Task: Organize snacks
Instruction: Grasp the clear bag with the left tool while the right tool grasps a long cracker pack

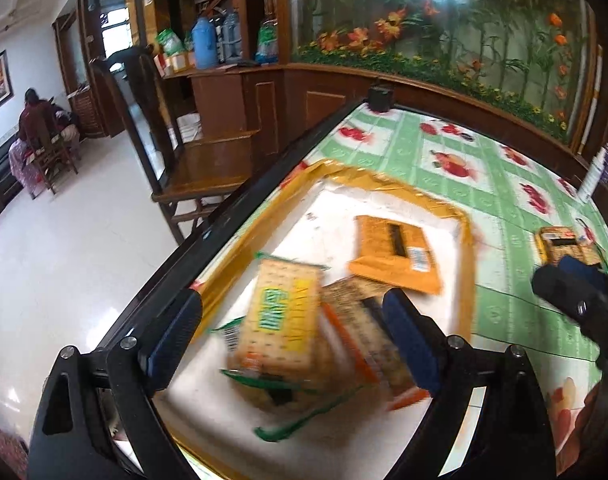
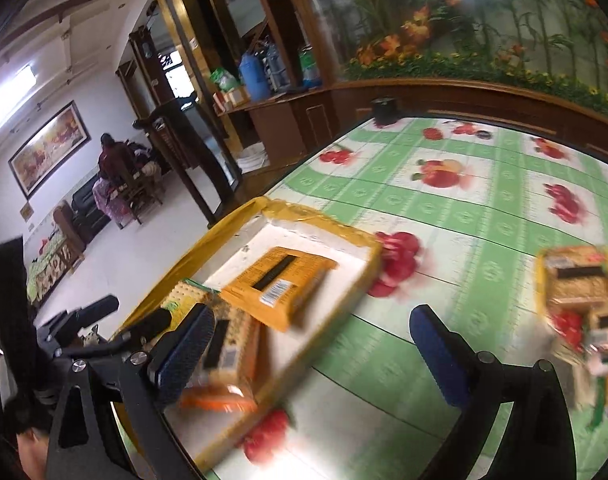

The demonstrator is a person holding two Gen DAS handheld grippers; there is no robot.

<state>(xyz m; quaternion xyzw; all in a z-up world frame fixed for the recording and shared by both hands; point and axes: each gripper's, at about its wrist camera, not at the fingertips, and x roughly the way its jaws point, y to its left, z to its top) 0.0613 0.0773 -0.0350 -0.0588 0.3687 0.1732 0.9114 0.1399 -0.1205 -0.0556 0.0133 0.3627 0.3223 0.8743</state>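
Observation:
A white tray with a yellow taped rim (image 1: 384, 184) lies on the table's left side. In it are a green-wrapped cracker pack (image 1: 282, 320), an orange-edged cracker pack (image 1: 368, 340) beside it, and a flat orange pack (image 1: 396, 248) farther back. My left gripper (image 1: 294, 300) hangs open over the two cracker packs, its pads clear of both. In the right wrist view, my right gripper (image 2: 312, 314) is open over the tray's right rim (image 2: 316, 216), with nothing held. The orange pack (image 2: 280, 284) and the orange-edged pack (image 2: 232, 352) lie by its left finger.
More snack packs (image 2: 580, 284) lie loose on the green fruit-print tablecloth (image 2: 444, 220) to the right. A wooden chair (image 1: 192, 160) stands at the table's left edge. A wooden cabinet with a flower panel runs behind the table. A person sits far off.

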